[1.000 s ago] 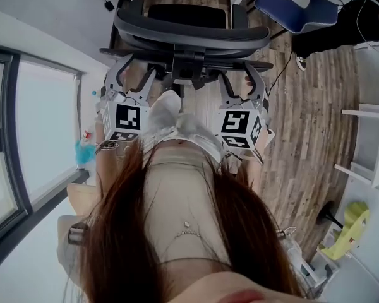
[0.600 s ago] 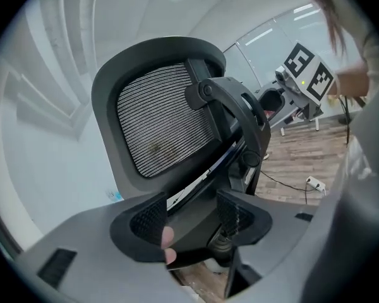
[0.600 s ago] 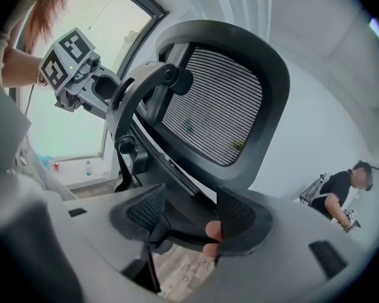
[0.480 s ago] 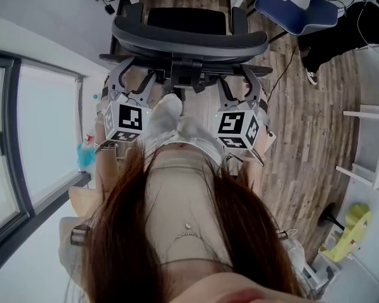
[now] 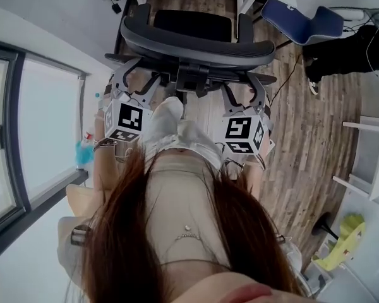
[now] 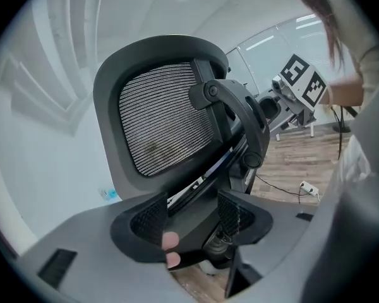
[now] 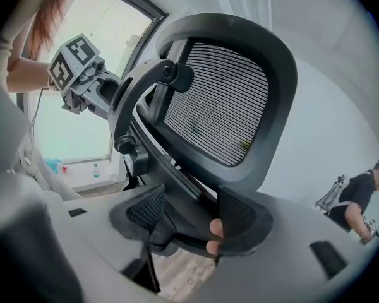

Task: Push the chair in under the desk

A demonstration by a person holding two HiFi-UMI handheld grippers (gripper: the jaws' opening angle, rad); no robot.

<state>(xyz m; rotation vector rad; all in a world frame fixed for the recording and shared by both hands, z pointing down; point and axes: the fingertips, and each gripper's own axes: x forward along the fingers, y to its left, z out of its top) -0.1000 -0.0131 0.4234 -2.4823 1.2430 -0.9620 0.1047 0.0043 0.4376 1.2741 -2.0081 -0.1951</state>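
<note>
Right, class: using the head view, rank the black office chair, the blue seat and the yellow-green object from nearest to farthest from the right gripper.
1. Black office chair: directly ahead of the right gripper, its back at the open jaws.
2. Blue seat: farther ahead, to the right.
3. Yellow-green object: behind, on the person's right.

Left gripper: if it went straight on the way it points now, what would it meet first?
The chair: the lower bar of its backrest lies between the open tongs of the left gripper, so contact would probably come almost at once, though depth is unclear.
</note>
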